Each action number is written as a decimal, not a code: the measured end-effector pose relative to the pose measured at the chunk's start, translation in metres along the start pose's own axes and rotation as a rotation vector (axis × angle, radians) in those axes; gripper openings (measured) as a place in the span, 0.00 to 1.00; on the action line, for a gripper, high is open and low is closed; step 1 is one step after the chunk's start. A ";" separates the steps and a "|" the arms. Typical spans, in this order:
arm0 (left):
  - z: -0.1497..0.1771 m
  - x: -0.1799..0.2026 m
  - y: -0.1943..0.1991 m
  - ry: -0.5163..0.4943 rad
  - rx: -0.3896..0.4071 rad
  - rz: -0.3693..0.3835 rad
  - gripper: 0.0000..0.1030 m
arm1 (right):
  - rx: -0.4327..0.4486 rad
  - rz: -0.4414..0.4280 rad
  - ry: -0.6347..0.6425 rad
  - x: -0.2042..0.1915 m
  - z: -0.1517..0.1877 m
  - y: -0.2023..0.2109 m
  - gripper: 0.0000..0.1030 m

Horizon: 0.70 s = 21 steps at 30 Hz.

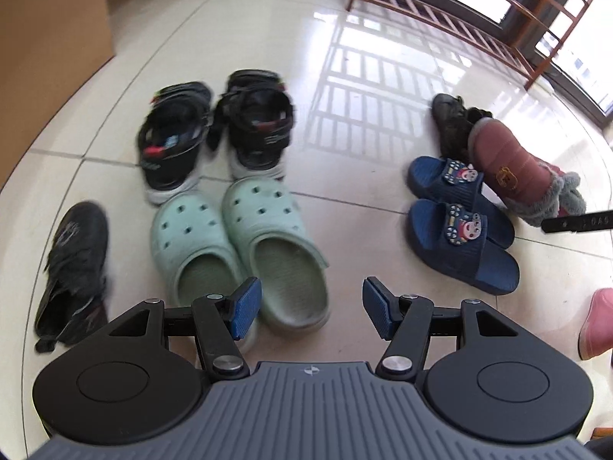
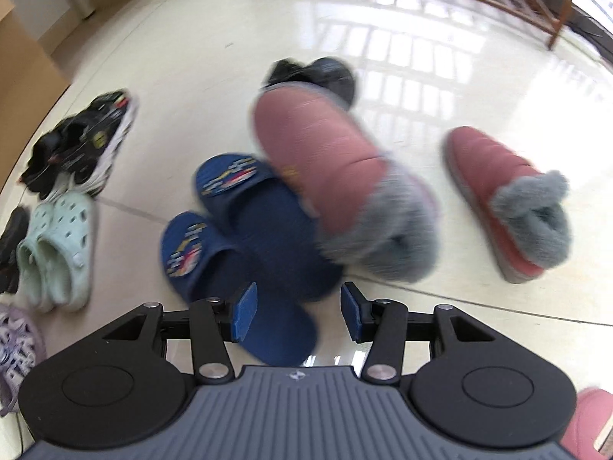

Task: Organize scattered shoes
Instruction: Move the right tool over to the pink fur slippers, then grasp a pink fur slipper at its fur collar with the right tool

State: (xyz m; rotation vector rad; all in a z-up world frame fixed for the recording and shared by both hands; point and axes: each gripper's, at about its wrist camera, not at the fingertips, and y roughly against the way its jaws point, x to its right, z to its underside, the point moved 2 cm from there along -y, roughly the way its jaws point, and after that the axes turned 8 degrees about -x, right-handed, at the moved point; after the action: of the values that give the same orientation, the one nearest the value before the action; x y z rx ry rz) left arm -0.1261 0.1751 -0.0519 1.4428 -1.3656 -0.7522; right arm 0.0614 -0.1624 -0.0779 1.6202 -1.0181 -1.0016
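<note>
Left gripper (image 1: pixel 312 308) parted, empty above green clogs (image 1: pixel 237 245); right gripper (image 2: pixel 298 316) parted, empty over blue slides (image 2: pixel 245 237).

black bar at right edge (image 1: pixel 578 223): pale letters, apparently "DAS", cut off by the frame
black sandals (image 1: pixel 214 130): white heel print, blurred, unreadable
pink slipper (image 1: pixel 509 168): yellow badge, no legible lettering

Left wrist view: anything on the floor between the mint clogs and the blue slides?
Nothing. In the left wrist view the stretch between the mint clogs and the blue slides is bare, glossy tile floor, crossed only by grout lines.
</note>
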 end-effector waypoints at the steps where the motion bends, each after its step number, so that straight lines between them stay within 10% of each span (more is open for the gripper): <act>1: -0.003 0.004 -0.003 -0.010 0.001 0.005 0.60 | 0.021 0.018 -0.026 0.012 0.000 0.003 0.53; 16: -0.034 0.070 -0.035 -0.035 0.031 0.095 0.60 | 0.091 0.116 -0.040 0.060 -0.020 -0.028 0.49; 21: -0.031 0.079 -0.043 -0.047 0.021 0.089 0.60 | 0.092 0.119 -0.007 0.058 -0.028 -0.038 0.22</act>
State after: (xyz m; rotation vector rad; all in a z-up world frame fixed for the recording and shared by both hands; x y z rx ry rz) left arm -0.0683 0.1012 -0.0668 1.3784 -1.4674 -0.7203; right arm 0.1124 -0.2009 -0.1172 1.6110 -1.1667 -0.8924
